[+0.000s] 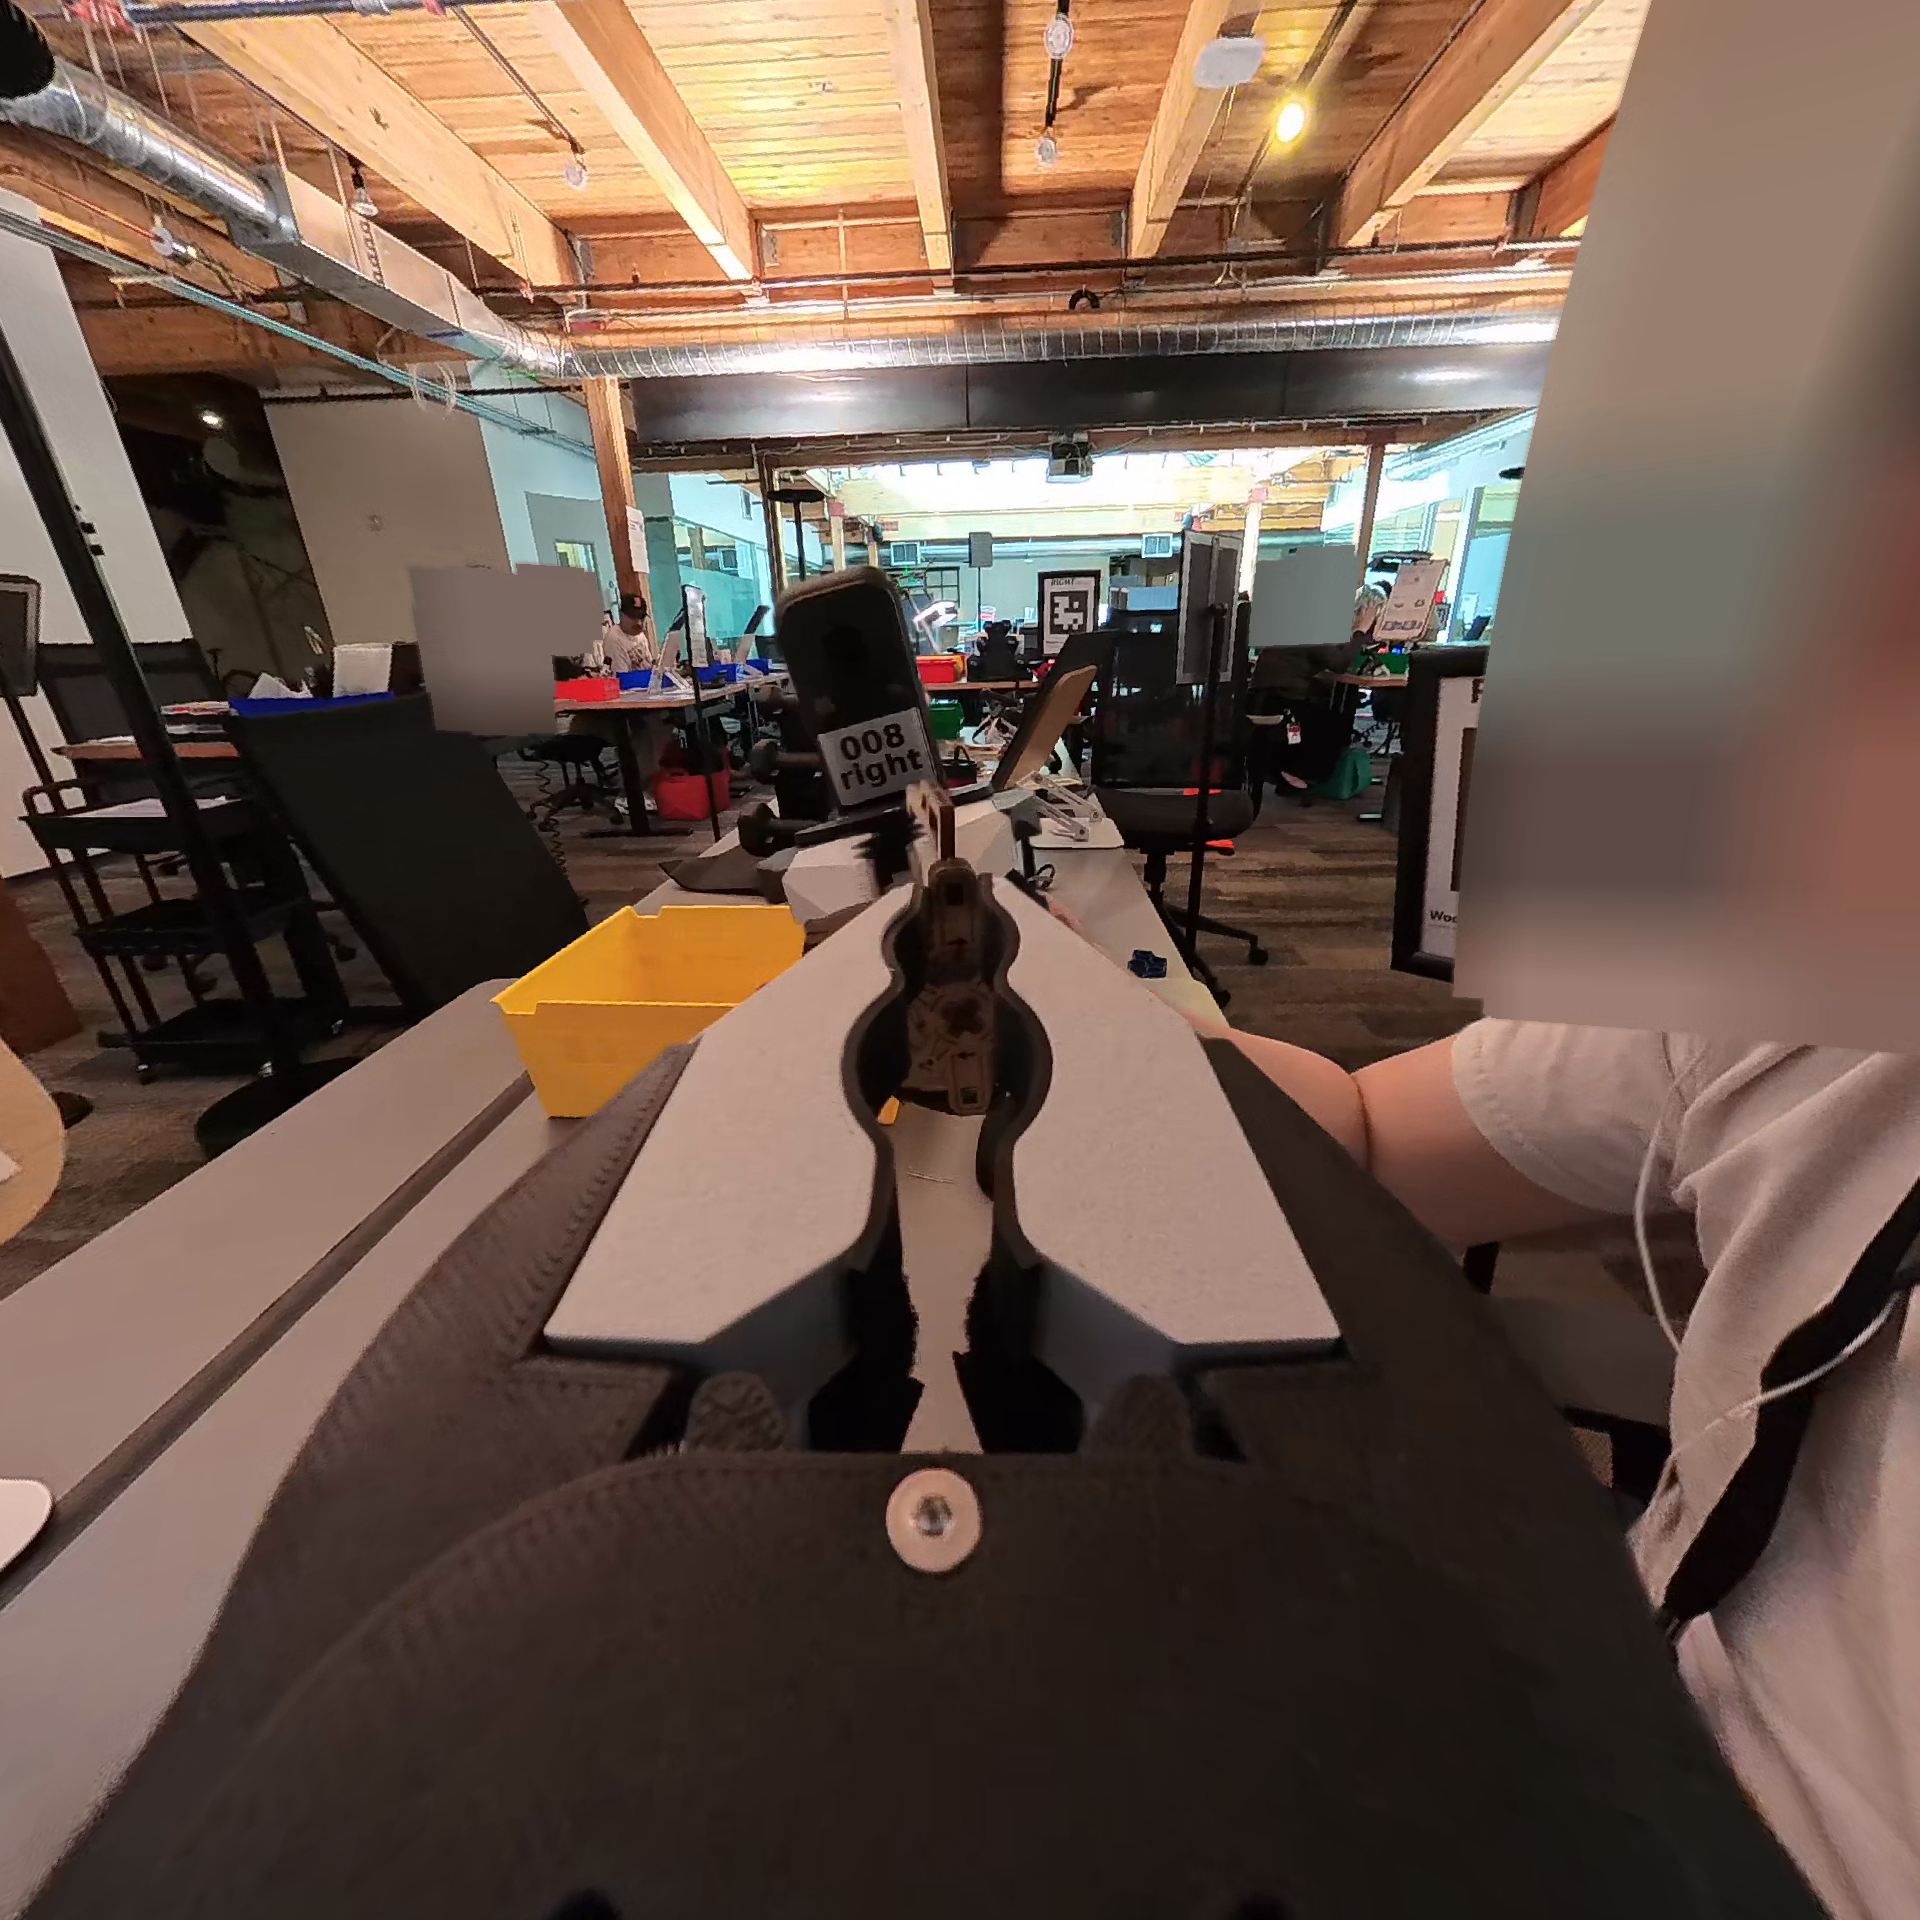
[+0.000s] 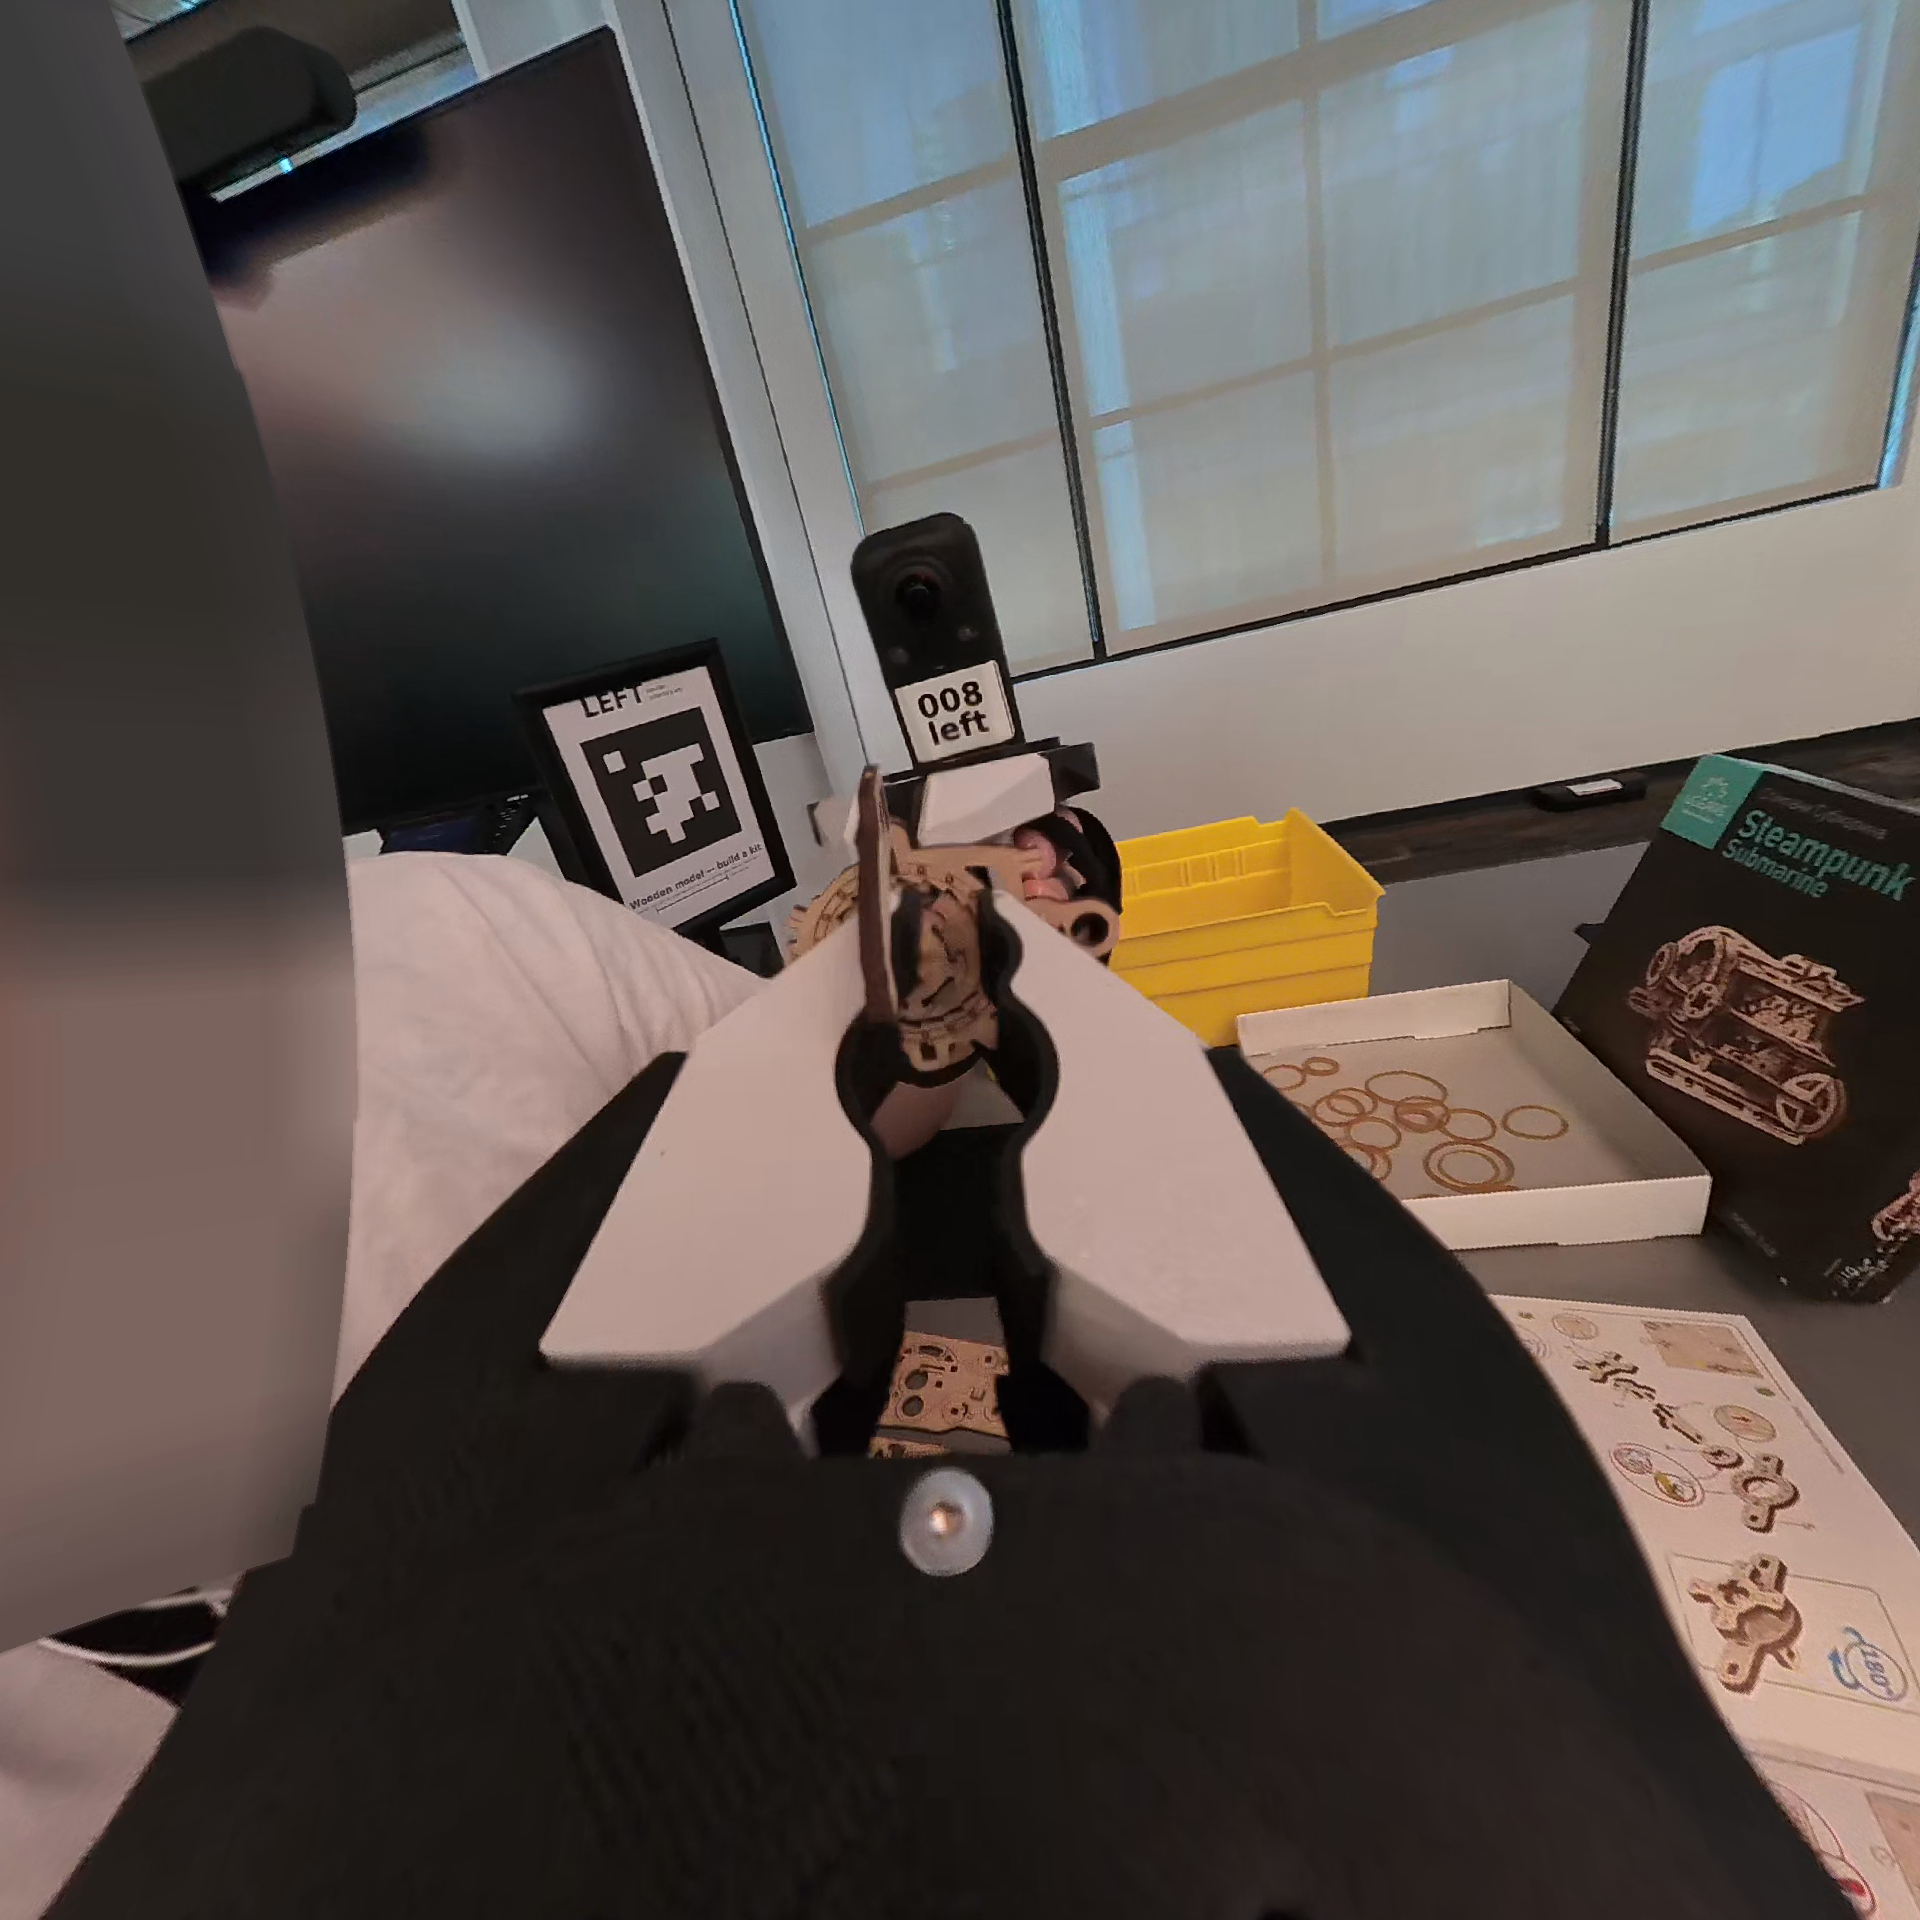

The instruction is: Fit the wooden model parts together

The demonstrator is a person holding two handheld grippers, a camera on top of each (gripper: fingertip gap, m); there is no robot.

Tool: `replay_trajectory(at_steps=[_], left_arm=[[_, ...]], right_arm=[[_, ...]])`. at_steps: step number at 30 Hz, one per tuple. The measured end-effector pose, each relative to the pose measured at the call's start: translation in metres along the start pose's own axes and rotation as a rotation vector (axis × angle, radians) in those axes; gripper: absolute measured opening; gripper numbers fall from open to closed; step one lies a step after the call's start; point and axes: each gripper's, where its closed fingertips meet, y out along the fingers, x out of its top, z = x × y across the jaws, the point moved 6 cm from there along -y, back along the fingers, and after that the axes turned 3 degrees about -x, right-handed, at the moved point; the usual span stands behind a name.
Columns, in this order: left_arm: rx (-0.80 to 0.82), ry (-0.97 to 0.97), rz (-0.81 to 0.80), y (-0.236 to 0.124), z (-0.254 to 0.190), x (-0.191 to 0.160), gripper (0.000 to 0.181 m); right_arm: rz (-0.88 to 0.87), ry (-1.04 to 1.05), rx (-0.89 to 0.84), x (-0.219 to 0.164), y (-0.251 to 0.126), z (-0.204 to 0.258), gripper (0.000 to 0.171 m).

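Wooden assembly [image 1: 948, 997]: pinched in my left gripper [image 1: 945, 935] fingers.
Flat strip [image 2: 873, 904]: pinched by my right gripper [image 2: 925, 977], touching the assembly.
Counter [image 2: 1538, 1262]: beneath both.

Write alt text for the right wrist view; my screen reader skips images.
The right gripper pinches a thin wooden strip upright against the wooden model assembly held by the left gripper. Behind sit a yellow bin, a white tray of rubber bands and the kit box.
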Motion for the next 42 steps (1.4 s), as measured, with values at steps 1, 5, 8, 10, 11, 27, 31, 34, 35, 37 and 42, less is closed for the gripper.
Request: replay_trajectory(at_steps=[1, 5, 8, 10, 11, 27, 31, 34, 35, 37, 42], left_arm=[[0.0, -0.008, -0.013, -0.001, 0.001, 0.001, 0.006], [-0.003, -0.041, -0.051, -0.005, 0.006, 0.004, 0.006], [0.021, -0.049, -0.035, -0.005, 0.011, 0.0, 0.006], [0.016, -0.063, -0.033, -0.004, 0.012, -0.002, 0.006], [0.02, -0.069, -0.031, -0.004, 0.013, -0.003, 0.006], [0.094, -0.128, -0.025, -0.019, 0.029, 0.005, 0.006], [0.104, -0.159, 0.004, -0.021, 0.032, 0.004, 0.006], [0.092, -0.183, 0.001, -0.02, 0.033, 0.003, 0.006], [0.088, -0.191, 0.001, -0.02, 0.032, 0.003, 0.006], [0.073, -0.201, -0.001, -0.018, 0.031, 0.002, 0.006], [0.06, -0.206, 0.001, -0.015, 0.029, -0.001, 0.006]], right_arm=[[0.001, 0.004, -0.007, 0.0, -0.001, -0.001, 0.012], [-0.016, 0.028, -0.03, -0.001, -0.003, -0.007, 0.014], [-0.043, 0.083, -0.005, -0.002, 0.001, -0.01, 0.019], [-0.035, 0.106, -0.015, -0.007, 0.004, -0.014, 0.019], [-0.039, 0.118, -0.017, -0.008, 0.005, -0.016, 0.019], [-0.113, 0.2, -0.047, -0.012, -0.004, -0.037, 0.012], [-0.124, 0.202, -0.01, -0.008, 0.001, -0.029, 0.015], [-0.123, 0.193, -0.021, -0.007, 0.005, -0.024, 0.014], [-0.124, 0.183, -0.03, -0.007, 0.007, -0.024, 0.013], [-0.137, 0.18, -0.022, -0.007, 0.01, -0.021, 0.012], [-0.173, 0.171, -0.01, -0.006, 0.013, -0.018, 0.008]])
